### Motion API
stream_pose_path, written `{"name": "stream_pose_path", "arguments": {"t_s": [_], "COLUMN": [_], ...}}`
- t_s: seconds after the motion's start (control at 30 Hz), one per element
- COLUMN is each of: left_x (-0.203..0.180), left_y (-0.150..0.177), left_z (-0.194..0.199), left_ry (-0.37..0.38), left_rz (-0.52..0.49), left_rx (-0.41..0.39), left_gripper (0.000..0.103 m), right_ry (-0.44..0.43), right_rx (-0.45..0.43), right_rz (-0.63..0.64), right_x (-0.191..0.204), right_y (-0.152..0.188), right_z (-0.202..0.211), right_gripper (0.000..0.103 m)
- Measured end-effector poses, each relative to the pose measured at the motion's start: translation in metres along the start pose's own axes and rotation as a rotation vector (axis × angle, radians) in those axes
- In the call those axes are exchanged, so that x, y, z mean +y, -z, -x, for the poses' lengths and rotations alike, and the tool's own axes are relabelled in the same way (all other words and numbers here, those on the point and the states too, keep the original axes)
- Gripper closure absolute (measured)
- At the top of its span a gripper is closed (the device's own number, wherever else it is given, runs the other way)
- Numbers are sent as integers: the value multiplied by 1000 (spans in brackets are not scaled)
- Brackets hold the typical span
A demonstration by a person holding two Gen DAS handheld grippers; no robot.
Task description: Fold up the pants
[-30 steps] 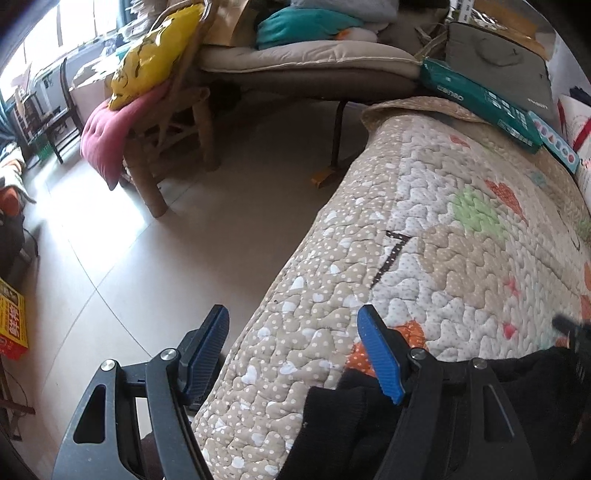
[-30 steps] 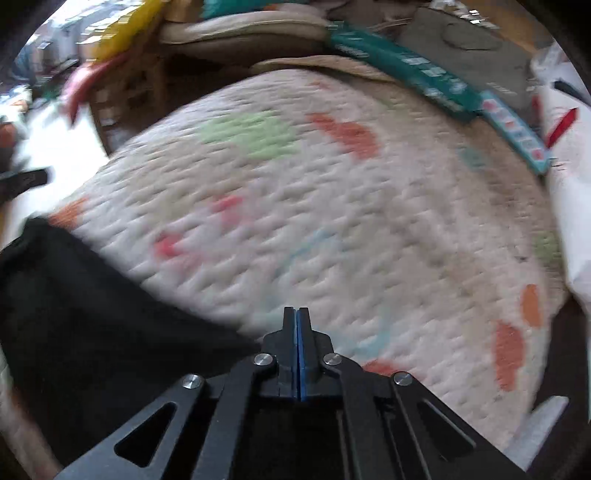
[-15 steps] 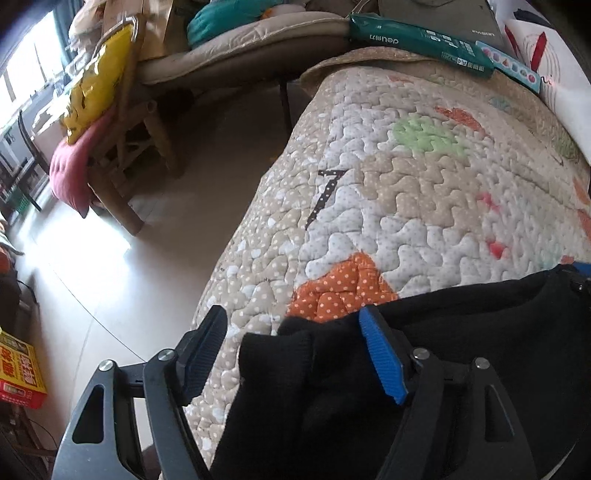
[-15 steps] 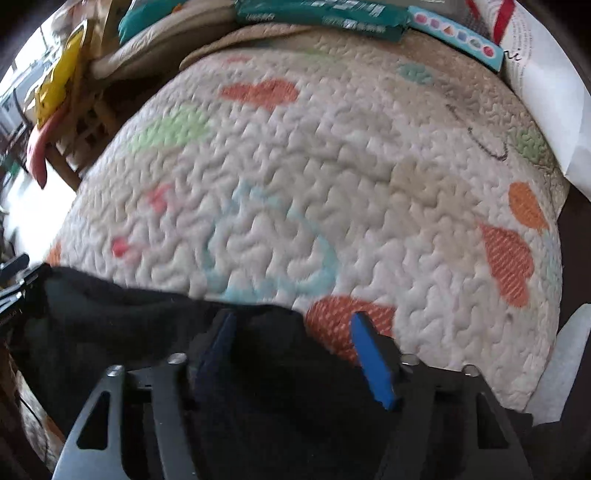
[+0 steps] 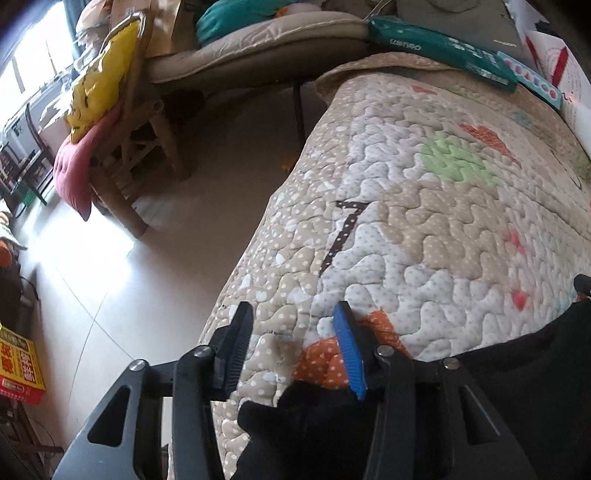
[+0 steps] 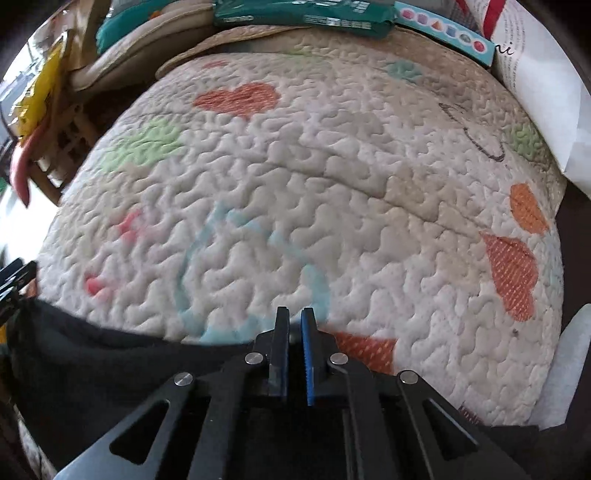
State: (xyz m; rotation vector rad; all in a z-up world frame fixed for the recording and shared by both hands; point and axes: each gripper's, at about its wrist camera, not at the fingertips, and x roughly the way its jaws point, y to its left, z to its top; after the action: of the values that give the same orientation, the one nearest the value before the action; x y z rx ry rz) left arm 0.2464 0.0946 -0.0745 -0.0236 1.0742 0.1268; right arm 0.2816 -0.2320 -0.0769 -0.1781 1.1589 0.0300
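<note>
Between the two fingers of the left claw (image 5: pixel 291 347), down near their roots, shows a corner of the black fabric pants (image 5: pixel 517 369), whose dark bulk spreads away to the right of that claw and under its right-hand frame. The jaws of this claw stand apart, one black finger and one blue-faced finger (image 5: pixel 349 350); they have just been closing, yet neither pad is seen pressing on the cloth, and the fingertips reach past the cloth's edge. Beneath and ahead of the tips lies the quilted beige and white bedcover with coloured patches (image 5: pixel 443 240), an orange dotted patch (image 5: pixel 325 358) just beside the blue finger and a dark stitched figure seven (image 5: pixel 343 236) further ahead. Left of the claw the bedcover drops off to a pale tiled floor (image 5: pixel 110 277), and far ahead on the left stands a wooden chair (image 5: pixel 147 147) bearing a yellow cushion (image 5: pixel 99 85) and a pink cushion (image 5: pixel 74 173). The right claw (image 6: pixel 294 328) has its jaws drawn nearly together, having just closed, with a thin dark fold of the pants (image 6: pixel 92 369) pinched between them; the garment's edge runs from under this claw out to its left. Ahead of it the bedcover (image 6: pixel 332 166) stretches to a long teal carton (image 6: pixel 303 14) at the far end.
</note>
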Motion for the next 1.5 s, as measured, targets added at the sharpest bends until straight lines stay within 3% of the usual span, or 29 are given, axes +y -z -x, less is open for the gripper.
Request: {"name": "stream_pose_path", "arguments": {"t_s": [0.07, 0.2, 0.23, 0.27, 0.33, 0.4, 0.5, 0.53, 0.63, 0.73, 0.77, 0.87, 1.0, 1.1, 1.13, 1.17, 1.23, 1.33, 1.5], "left_x": [5, 38, 54, 65, 97, 123, 146, 151, 156, 151, 150, 142, 124, 102, 90, 81, 65, 55, 75], "left_y": [-1, 0, -1, -1, 0, 3, 8, 9, 8, 7, 7, 5, 10, 13, 16, 19, 26, 33, 39], "left_z": [1, 10, 13, 16, 22, 27, 33, 34, 38, 42, 43, 41, 37, 30, 27, 25, 20, 17, 12], "left_ry": [-15, -39, -67, -84, -115, -132, -134, -122, -101, -93, -86, -63, -4, 74, 98, 111, 121, 83, 107], "left_rz": [8, 105, 159, 194, 304, 395, 472, 494, 516, 500, 496, 472, 406, 321, 275, 243, 186, 146, 246], "left_rx": [21, 48, 46, 43, 37, 28, 21, 18, 6, -5, -7, -7, 17, 55, 73, 85, 113, 107, 122], "left_gripper": [52, 52, 52, 52, 52, 52, 52, 52, 52, 52, 52, 52, 51, 46, 46, 46, 46, 46, 41], "right_ry": [68, 10, -30, -85, -181, -261, -336, -334, -302, -264, -256, -172, -210, -253, -263, -267, -241, -147, -117], "right_rx": [3, -59, -74, -86, -111, -132, -88, -81, -84, -52, -54, -75, -74, -96, -97, -97, -114, -111, -64], "right_rz": [-6, -71, -55, -10, 96, 218, 403, 463, 598, 645, 641, 586, 431, 306, 258, 209, 85, -77, -330], "right_x": [-4, -6, 2, 18, 54, 95, 163, 184, 233, 257, 261, 261, 239, 194, 171, 148, 90, -6, -106], "right_y": [-6, -13, -13, -14, -11, -5, 7, 11, 18, 17, 14, -5, -33, -33, -28, -22, 0, 43, 119], "right_z": [-7, 15, 24, 35, 51, 62, 61, 58, 44, 30, 32, 29, 27, 50, 58, 65, 82, 102, 114], "right_gripper": [102, 98, 88, 57, 19, 21, 47, 57, 58, 85, 101, 101, 100, 94, 79, 51, 26, 27, 27]}}
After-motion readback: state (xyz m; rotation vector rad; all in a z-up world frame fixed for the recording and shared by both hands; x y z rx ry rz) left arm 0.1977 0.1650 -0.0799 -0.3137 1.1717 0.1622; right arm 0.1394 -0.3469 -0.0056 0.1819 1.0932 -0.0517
